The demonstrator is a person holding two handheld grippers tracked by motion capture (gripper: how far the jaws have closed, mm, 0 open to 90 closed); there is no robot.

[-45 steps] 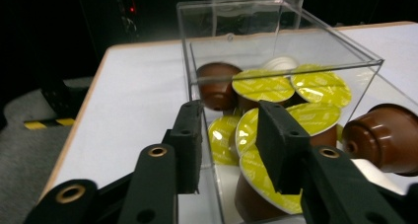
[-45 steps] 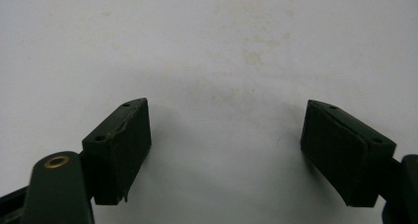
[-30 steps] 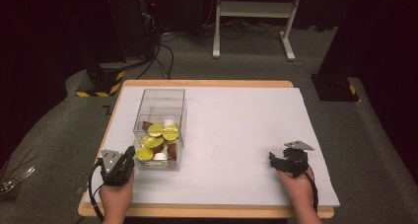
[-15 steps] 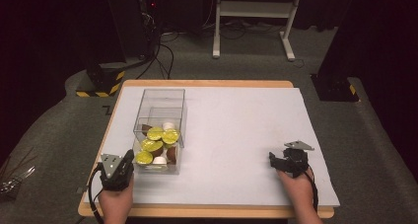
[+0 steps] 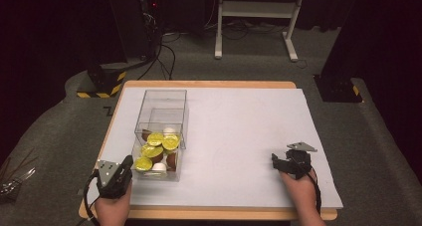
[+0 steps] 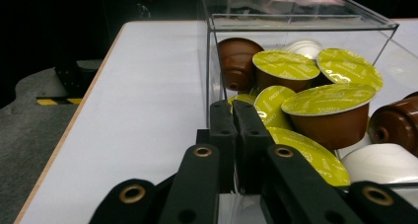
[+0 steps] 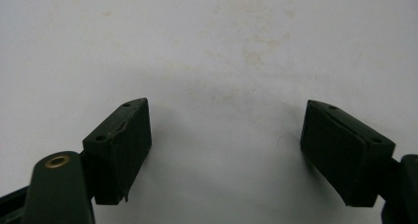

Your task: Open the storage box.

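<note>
A clear plastic box point(image 5: 149, 106) stands on the left part of the white table top and holds several coffee capsules point(image 5: 157, 149), some with yellow-green lids, some brown, some white. My left gripper point(image 5: 128, 162) lies at the box's near left corner, pointing at it. In the left gripper view its jaws point(image 6: 235, 108) stand almost together right in front of the box wall point(image 6: 296, 21) and the capsules point(image 6: 325, 98). They have just been opening by a slit, with nothing seen between them. My right gripper point(image 5: 275, 160) rests open on the table at the right, its fingers point(image 7: 123, 135) wide apart over bare surface.
The white sheet point(image 5: 239, 121) covers a wooden table whose front edge point(image 5: 209, 215) runs just before my hands. Beyond the table are dark floor, cables, a white stand's legs point(image 5: 254, 9) and black-and-yellow striped bases point(image 5: 102, 89).
My left gripper has slipped slightly back toward the table's front edge. The right gripper and the box have not moved.
</note>
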